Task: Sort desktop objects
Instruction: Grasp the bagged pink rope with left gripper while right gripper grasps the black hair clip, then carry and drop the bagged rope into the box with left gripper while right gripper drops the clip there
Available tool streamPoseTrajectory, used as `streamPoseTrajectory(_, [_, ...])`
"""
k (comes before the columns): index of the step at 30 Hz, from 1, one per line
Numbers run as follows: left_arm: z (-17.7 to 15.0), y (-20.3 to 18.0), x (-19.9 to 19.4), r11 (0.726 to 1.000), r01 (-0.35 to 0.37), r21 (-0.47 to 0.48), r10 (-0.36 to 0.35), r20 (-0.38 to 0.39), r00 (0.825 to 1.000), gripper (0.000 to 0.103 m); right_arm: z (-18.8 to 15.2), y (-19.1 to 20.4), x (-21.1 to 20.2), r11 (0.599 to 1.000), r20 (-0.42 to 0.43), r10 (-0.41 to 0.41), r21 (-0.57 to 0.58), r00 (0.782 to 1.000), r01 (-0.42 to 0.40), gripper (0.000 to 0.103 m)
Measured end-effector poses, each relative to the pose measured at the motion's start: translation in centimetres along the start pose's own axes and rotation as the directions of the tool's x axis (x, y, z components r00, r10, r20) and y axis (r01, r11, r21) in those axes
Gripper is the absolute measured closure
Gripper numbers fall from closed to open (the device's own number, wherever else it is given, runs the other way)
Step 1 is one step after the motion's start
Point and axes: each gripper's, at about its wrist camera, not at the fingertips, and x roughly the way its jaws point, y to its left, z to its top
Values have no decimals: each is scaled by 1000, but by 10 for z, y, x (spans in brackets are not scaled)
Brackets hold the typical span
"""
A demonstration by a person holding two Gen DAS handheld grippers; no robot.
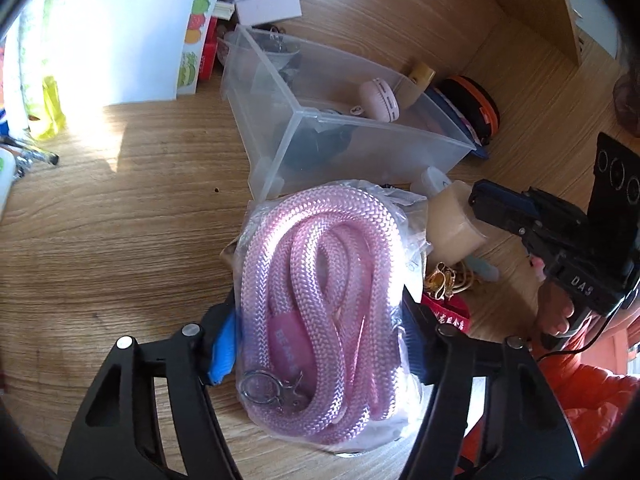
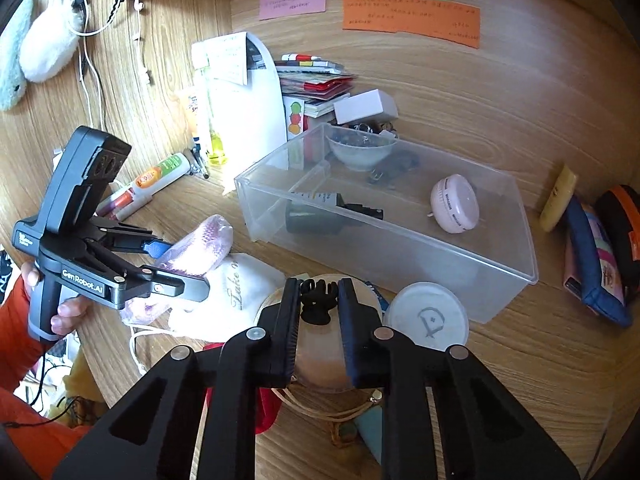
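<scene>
Pink braided rope (image 1: pixel 320 300), coiled inside a clear plastic bag, lies on the wooden tabletop (image 1: pixel 120 220) just in front of the translucent storage bin (image 2: pixel 400 240). The left tongs (image 1: pixel 320 344) straddle the bag at half width, a finger on each side of it; the blue pad (image 1: pixel 226 344) sits against the left edge of the bag, though I cannot tell whether both pads truly press yet. The right tongs (image 2: pixel 320 304) stand narrow and are closed on a small black claw hair clip (image 2: pixel 318 300), which sits on top of a beige cylindrical container (image 2: pixel 320 340), beside a round white lid (image 2: pixel 428 316) and a white cloth pouch (image 2: pixel 236 296).

Judging by this, the step in hand is a double pick-up: both hands take an item from the loose pile in front of the bin. The bin already holds a pink round gadget (image 2: pixel 454 204), a dark device (image 2: pixel 320 216) and a bowl (image 2: pixel 360 152), so it is likely the target.

The next move calls for the left tongs to close firmly on the slippery bag, low enough that the rope does not slump out, and for the right tongs to lift the clip straight up without tipping the container beneath, then carry it over the bin's near wall.
</scene>
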Motion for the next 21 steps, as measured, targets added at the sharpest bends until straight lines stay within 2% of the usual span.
streamPoseTrajectory(5, [-4, -9, -7, 998, -57, 31, 56, 44, 997, 38, 1, -1, -6, 1000, 21, -8, -12, 1000, 8, 86])
streamPoseTrajectory(14, [2, -23, -31, 993, -109, 42, 102, 154, 983, 38, 4, -6, -13, 1000, 48, -12, 4, 999, 11, 86])
streamPoseTrajectory(21, [11, -24, -46, 994, -112, 21, 105, 222, 969, 38, 7, -14, -18, 999, 65, -11, 31, 998, 9, 86])
